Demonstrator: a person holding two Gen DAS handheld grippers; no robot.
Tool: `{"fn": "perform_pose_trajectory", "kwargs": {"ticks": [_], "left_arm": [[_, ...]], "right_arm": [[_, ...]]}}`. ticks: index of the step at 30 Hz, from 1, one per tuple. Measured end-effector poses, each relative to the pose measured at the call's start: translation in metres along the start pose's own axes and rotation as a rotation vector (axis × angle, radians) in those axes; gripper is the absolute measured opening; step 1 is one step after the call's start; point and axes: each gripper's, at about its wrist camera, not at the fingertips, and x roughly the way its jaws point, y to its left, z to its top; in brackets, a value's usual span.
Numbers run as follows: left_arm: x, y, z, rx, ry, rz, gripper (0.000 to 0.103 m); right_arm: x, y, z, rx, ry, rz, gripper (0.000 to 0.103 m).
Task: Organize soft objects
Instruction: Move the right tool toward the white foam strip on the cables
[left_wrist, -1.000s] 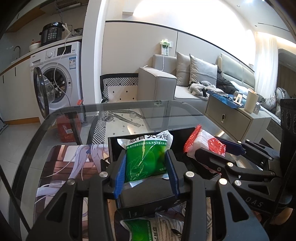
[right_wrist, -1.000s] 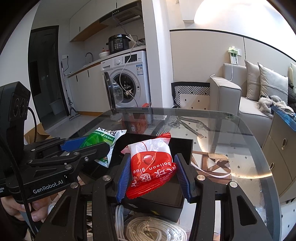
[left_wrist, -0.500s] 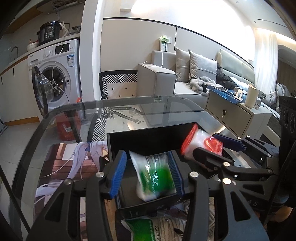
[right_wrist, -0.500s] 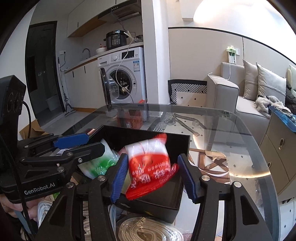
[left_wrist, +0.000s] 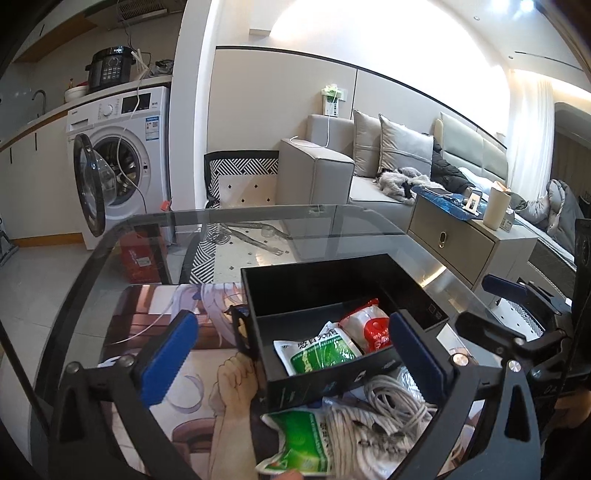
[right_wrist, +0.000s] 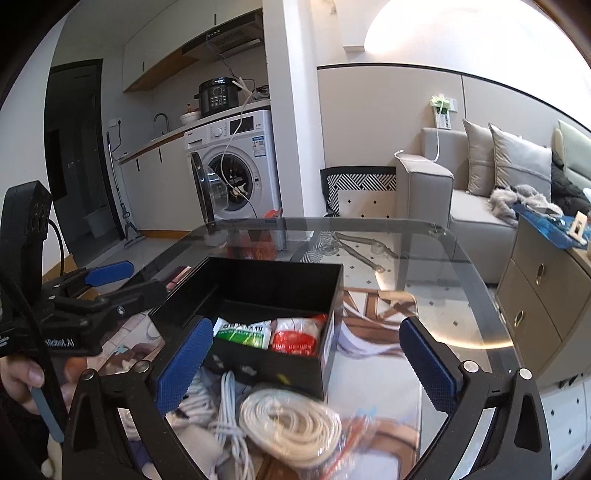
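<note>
1. Lying side by side in the near part of the black box are 2 soft packets: a green packet on the left and a red packet touching it on the right.
2. The left gripper has just been opening and now stands wide, its blue pads on either side of the box with nothing pressed between them.
3. The right gripper has likewise just been opening; its jaws are wide apart and hold nothing (the red packet sits loose in the box, beyond the pads).
4. The box rests on a glass table, above a printed mat.
5. In front of the box, nearer the cameras, lie a second green packet, a bundle of grey cable and a coil of white cord.
6. A person's hand grips the left gripper's handle at the left edge of the right wrist view.
</note>
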Motion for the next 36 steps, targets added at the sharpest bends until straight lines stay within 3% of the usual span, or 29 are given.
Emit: {"fn": "perform_pose_trajectory", "kwargs": {"ticks": [13, 36], "left_arm": [[-0.033, -0.005, -0.016, 0.043, -0.011, 0.026, 0.103], [-0.047, -0.016, -0.044, 0.091, 0.026, -0.002, 0.103]], "right_arm": [[-0.043, 0.005, -0.036, -0.022, 0.027, -0.022, 0.103], [-0.038, 0.012, -0.052, -0.023, 0.109, -0.003, 0.103]]}}
